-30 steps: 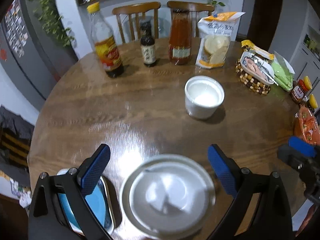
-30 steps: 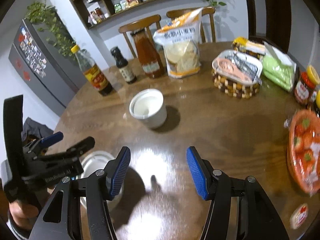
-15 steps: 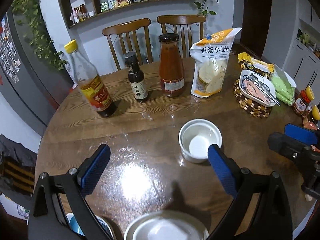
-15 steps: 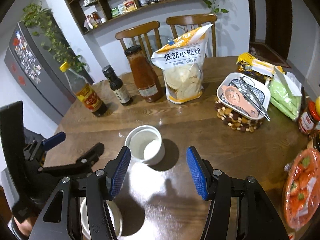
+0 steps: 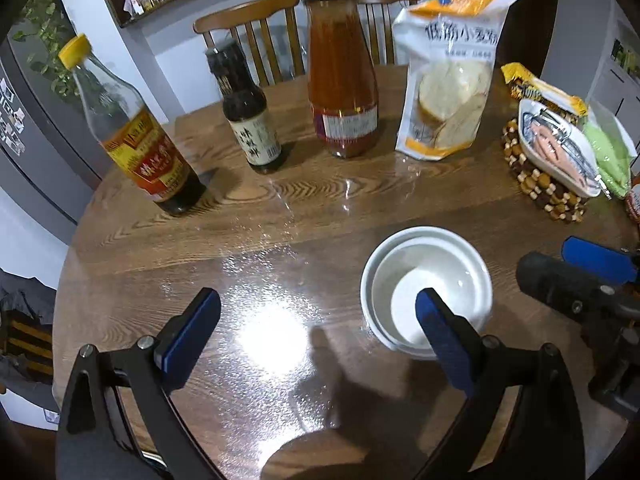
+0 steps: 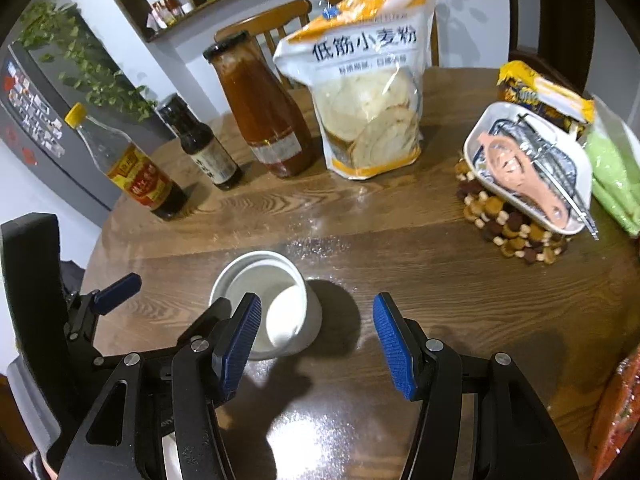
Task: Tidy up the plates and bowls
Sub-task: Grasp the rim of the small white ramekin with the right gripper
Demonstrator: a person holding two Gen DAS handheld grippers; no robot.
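A white bowl (image 5: 426,286) stands on the round wooden table (image 5: 280,216). My left gripper (image 5: 318,318) is open and empty; its right finger overlaps the bowl's near rim. The bowl also shows in the right wrist view (image 6: 266,300), just ahead of my open, empty right gripper (image 6: 316,332), whose left finger covers its near left rim. The left gripper (image 6: 116,288) shows at the left in the right wrist view. The right gripper (image 5: 592,264) shows at the right in the left wrist view. No plates are in view.
At the back stand a yellow-capped bottle (image 5: 140,136), a dark sauce bottle (image 5: 246,116), a red sauce jar (image 5: 342,76) and a flour bag (image 5: 450,76). A dish on a beaded mat (image 5: 556,160) and green packets (image 6: 612,176) are at the right. Chairs (image 5: 256,32) stand behind.
Both grippers have moved forward towards the white bowl, which now looks larger and nearer. The grey plate and blue dish below the left gripper have dropped out of view.
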